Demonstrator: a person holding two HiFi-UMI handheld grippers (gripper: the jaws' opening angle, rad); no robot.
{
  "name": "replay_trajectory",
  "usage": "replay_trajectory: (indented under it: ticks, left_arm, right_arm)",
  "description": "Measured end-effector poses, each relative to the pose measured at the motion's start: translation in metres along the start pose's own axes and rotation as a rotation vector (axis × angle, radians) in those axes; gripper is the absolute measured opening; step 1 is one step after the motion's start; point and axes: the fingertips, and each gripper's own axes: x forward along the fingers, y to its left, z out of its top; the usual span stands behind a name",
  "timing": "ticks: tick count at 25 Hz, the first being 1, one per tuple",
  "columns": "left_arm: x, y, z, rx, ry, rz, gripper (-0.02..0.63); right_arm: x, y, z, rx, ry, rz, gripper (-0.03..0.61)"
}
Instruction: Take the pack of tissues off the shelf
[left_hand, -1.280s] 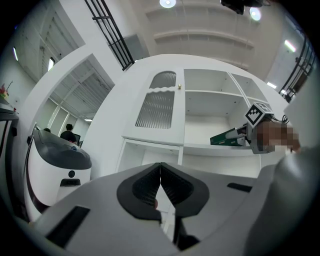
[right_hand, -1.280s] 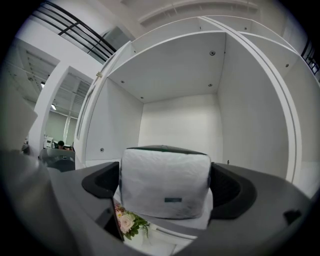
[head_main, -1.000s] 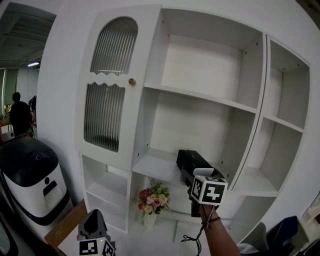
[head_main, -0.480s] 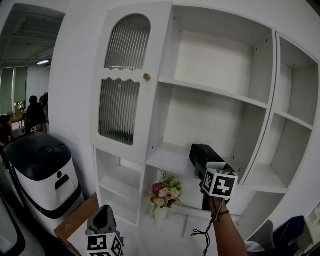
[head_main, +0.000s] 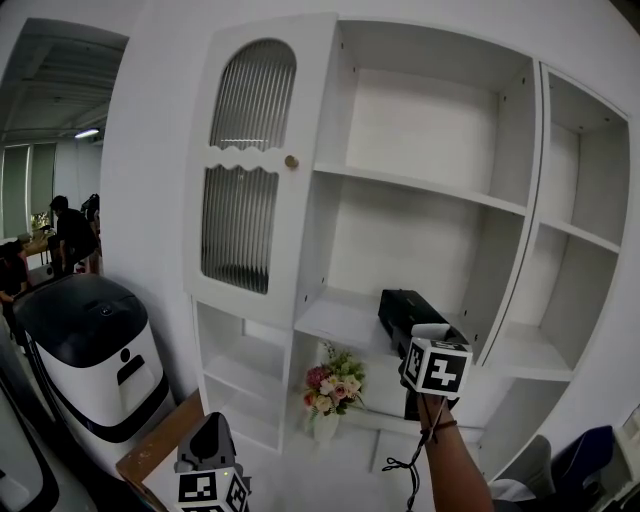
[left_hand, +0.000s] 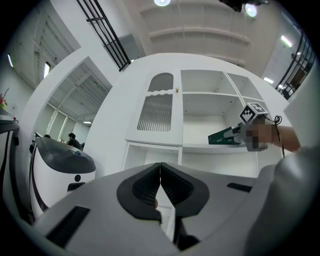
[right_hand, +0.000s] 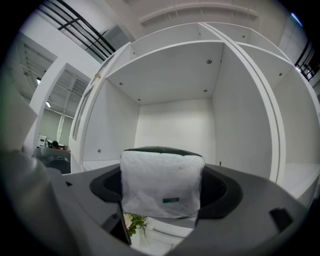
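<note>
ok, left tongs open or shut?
Shut. In the left gripper view, the left tongs' pads meet along one line, with nothing between them.

One tissue pack (head_main: 404, 306), one bouquet (head_main: 333, 383), one shelf unit (head_main: 420, 186), two grippers (left_hand: 160, 171) (right_hand: 161, 186).

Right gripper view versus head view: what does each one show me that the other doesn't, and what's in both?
Only the right gripper view: the white end face of the pack of tissues filling the gap between the pads of the right gripper, whose jaws have just been closing and touch it on both sides. Only the head view: the left gripper held low, plus the marker cube and forearm behind the right gripper. Both: the pack, the white shelf unit and the flowers below.
</note>
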Motion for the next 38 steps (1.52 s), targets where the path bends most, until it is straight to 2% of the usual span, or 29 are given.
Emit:
replay_trajectory:
  ticks: [12, 23, 29, 33, 38]
  left_arm:
    - [-0.019, -0.015, 0.011, 0.024, -0.005, -0.006, 0.018]
    - [-0.047, -0.034, 0.005, 0.044, 0.027, -0.007, 0.018]
    - [-0.057, -0.046, -0.010, 0.051, 0.062, -0.018, 0.018]
    - [-0.060, -0.053, -0.021, 0.051, 0.085, -0.024, 0.018]
    - [-0.056, -0.059, -0.036, 0.050, 0.114, -0.036, 0.018]
  right_arm:
    - [-0.041, 0.004, 0.010, 0.028, -0.130, 0.046, 0.414]
    - [-0.110, 0.018, 0.019, 0.094, -0.248, 0.148, 0.415]
    - [-0.144, 0.022, 0.003, 0.130, -0.271, 0.188, 0.416]
    - [-0.162, 0.028, -0.015, 0.114, -0.281, 0.197, 0.416]
    - [-0.173, 0.030, -0.049, 0.128, -0.231, 0.207, 0.416]
